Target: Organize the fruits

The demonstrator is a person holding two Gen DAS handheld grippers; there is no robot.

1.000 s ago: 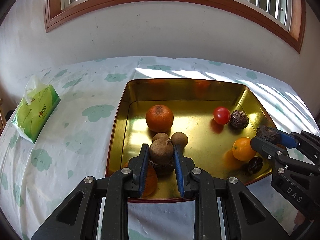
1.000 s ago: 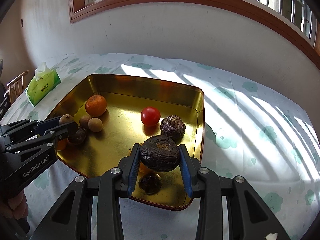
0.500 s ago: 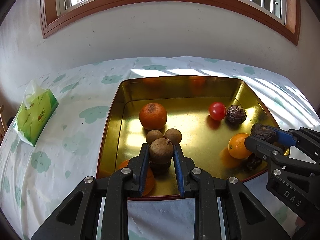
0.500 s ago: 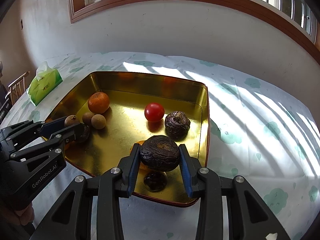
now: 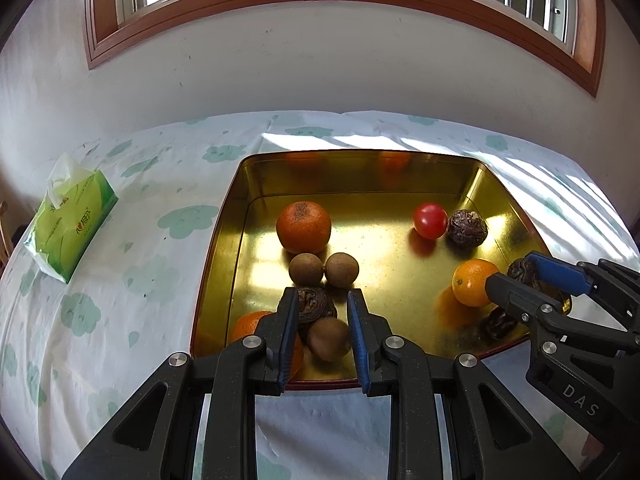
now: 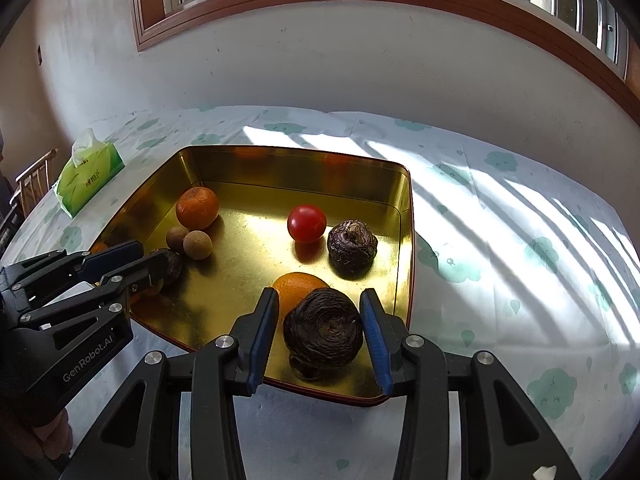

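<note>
The left hand-held gripper point(image 5: 322, 312), marked "GenRobot.AI", stands open around a loose brown longan point(image 5: 329, 338). The right hand-held gripper point(image 6: 318, 320), marked "DAS", stands open around a wrinkled passion fruit point(image 6: 323, 332) over the gold tray point(image 6: 304, 168).

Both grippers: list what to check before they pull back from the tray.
1. Left gripper open, pads clear of the brown fruit: ok.
2. Brown fruit at rest: cannot tell, it is blurred.
3. Right gripper open, gaps on both sides of the dark wrinkled fruit: ok.
4. Wrinkled fruit settled on the floor of the tray: cannot tell.
5. Both fruits inside the tray's rim: ok.
</note>
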